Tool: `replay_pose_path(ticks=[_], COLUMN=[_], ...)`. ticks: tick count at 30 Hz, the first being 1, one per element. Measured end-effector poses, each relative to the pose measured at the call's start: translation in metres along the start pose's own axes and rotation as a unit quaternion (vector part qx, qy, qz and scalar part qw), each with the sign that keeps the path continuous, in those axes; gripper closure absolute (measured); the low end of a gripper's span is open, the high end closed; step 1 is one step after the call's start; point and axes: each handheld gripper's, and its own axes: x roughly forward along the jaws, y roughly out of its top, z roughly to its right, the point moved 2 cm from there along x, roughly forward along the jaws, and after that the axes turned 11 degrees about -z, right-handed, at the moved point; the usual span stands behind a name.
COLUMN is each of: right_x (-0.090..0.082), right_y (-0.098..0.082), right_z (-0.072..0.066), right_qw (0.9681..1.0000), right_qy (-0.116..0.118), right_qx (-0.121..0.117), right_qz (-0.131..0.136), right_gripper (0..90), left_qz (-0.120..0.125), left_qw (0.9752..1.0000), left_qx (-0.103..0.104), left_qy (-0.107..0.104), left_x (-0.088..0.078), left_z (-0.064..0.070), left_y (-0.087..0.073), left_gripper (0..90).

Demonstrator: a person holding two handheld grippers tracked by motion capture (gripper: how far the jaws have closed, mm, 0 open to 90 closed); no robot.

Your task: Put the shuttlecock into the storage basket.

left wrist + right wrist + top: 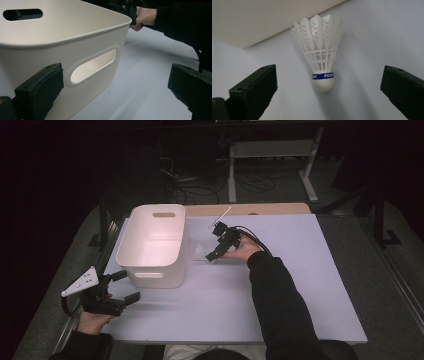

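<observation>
A white shuttlecock (320, 57) with a blue band marked PEAK lies on the pale table, its cork end toward my right gripper (325, 95). That gripper is open, jaws wide on either side of the shuttlecock and short of it. From above, the shuttlecock (200, 253) rests just right of a white plastic bin (155, 245), with the right gripper (212, 256) beside it. My left gripper (125, 287) is open at the table's front left, near the bin's front wall. In the left gripper view the bin (62, 47) with its handle slot stands close ahead of the open left gripper (115, 92).
The bin is empty inside. The pale tabletop (280, 285) spreads wide to the right and front. A wooden strip (250, 209) runs along the table's far edge. Beyond it, in the dark, stand a white desk frame (272, 155) and floor cables.
</observation>
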Motion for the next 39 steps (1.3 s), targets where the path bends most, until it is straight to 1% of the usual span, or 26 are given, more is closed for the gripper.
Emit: replay_pose_path(ticks=[3,5,8,13,18,23,28,31,34,39], right_x=[0.004,0.006,0.009,0.014,0.019,0.019,0.018,0.018,0.018,0.019], right_y=[-0.001,-0.001,-0.001,-0.001,-0.002,-0.002,-0.003,-0.004,-0.004,-0.004], right_z=[0.001,0.002,0.003,0.004,0.003,0.003,0.004,0.004,0.005,0.003], right_qw=[1.0,0.9999,0.9999,0.9997,0.999,0.9985,0.9984,0.9981,0.9979,0.9974], right_qy=[0.001,0.002,0.003,0.003,0.009,0.01,0.007,0.002,0.001,0.004], right_qx=[0.0,-0.001,-0.004,-0.013,-0.022,-0.032,-0.037,-0.043,-0.045,-0.051], right_qz=[-0.007,-0.011,-0.014,-0.022,-0.037,-0.043,-0.043,-0.045,-0.046,-0.05], right_gripper=[0.5,4.3,5.8,11.9,17.1,23.6,33.9,37.8,40.7,43.2], left_qz=[0.0,0.001,0.001,0.001,0.001,0.001,0.002,0.002,0.002,0.001], left_qw=[1.0,1.0,1.0,1.0,1.0,1.0,1.0,1.0,1.0,1.0], left_qx=[0.0,-0.001,0.0,0.0,0.0,-0.001,-0.001,-0.001,0.0,0.0], left_qy=[0.0,0.0,0.0,0.0,-0.001,0.0,0.0,0.0,0.0,0.0], left_x=[0.0,0.0,0.0,0.0,0.0,0.0,0.0,0.0,0.0,0.0], left_z=[0.0,0.0,0.0,0.0,0.0,0.0,0.0,0.0,0.0,0.0], left_y=[0.0,0.0,0.0,0.0,0.0,0.0,0.0,0.0,0.0,0.0], left_gripper=[0.0,0.0,0.0,0.0,0.0,0.0,0.0,0.0,0.0,0.0])
